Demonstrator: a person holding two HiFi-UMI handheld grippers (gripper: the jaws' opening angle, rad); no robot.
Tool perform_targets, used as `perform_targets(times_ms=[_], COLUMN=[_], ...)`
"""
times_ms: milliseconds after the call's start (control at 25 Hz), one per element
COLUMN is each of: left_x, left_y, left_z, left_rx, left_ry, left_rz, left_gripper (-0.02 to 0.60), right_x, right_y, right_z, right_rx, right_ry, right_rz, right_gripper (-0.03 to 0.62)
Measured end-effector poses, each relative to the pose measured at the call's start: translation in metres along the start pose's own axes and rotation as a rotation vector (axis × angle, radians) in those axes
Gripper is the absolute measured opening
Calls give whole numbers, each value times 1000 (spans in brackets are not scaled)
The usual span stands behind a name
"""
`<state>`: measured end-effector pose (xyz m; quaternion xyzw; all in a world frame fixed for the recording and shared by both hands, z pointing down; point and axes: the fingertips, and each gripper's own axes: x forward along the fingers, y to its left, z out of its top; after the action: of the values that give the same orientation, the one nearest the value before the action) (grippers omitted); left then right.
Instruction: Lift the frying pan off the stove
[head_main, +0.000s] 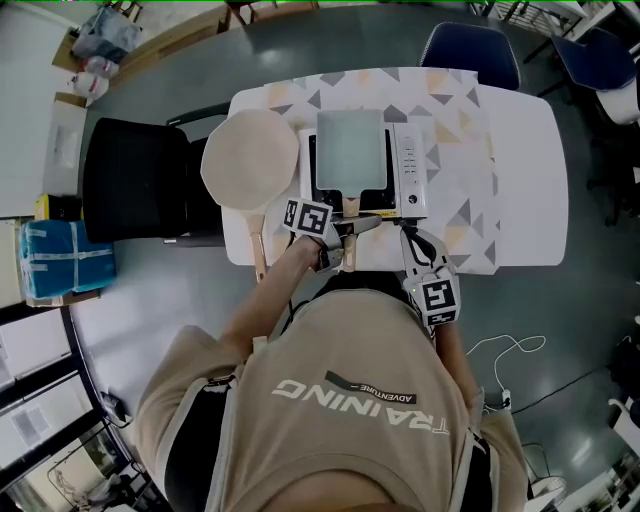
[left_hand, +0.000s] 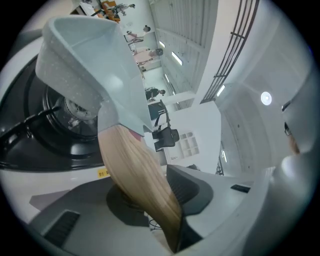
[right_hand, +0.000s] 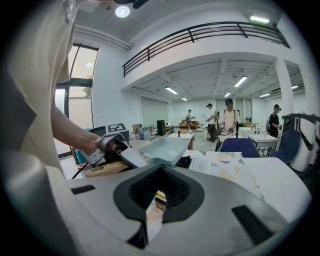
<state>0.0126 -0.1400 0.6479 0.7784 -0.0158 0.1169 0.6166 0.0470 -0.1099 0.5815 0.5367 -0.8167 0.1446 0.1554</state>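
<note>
A square, pale grey-blue frying pan (head_main: 350, 150) sits over the portable stove (head_main: 415, 165) in the middle of the table. Its wooden handle (head_main: 350, 207) points toward me. My left gripper (head_main: 345, 232) is shut on that handle near its end. In the left gripper view the handle (left_hand: 140, 185) runs from the pan (left_hand: 95, 65) down between the jaws (left_hand: 172, 242), with the black burner (left_hand: 50, 135) under the pan. My right gripper (head_main: 412, 240) hovers at the stove's front right corner. Its jaws (right_hand: 150, 220) stand a narrow gap apart and hold nothing. It sees the pan (right_hand: 165, 148) to its left.
A round pale wooden board (head_main: 250, 160) with a long handle lies left of the stove. A patterned cloth (head_main: 460, 150) covers part of the white table (head_main: 535, 180). A black chair (head_main: 135, 180) stands at the left and a blue chair (head_main: 470, 45) behind the table.
</note>
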Motion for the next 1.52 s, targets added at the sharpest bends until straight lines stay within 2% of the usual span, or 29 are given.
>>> perform_targets(times_ms=[280, 600, 960, 1160, 1360, 1520], left_x=[-3, -10, -23, -24, -30, -31], left_y=[-31, -54, -65, -82, -91, -98], left_z=[5, 9, 10, 14, 20, 25], left_rx=[38, -5, -1, 4, 13, 14], left_ry=[-4, -45, -48, -56, -62, -73], left_rz=[-24, -53, -10, -64, -54, -74], left_gripper=[107, 112, 112, 112, 112, 112], right_x=[0, -3, 3, 8, 9, 11], right_y=[-3, -6, -11, -14, -15, -15], right_z=[4, 7, 29, 39, 46, 50], right_rx=[-1, 5, 6, -14, -15, -14], right_ry=[-24, -35, -78, -87, -92, -88], right_rz=[-1, -3, 18, 31, 34, 41], right_gripper=[-2, -3, -3, -3, -3, -3])
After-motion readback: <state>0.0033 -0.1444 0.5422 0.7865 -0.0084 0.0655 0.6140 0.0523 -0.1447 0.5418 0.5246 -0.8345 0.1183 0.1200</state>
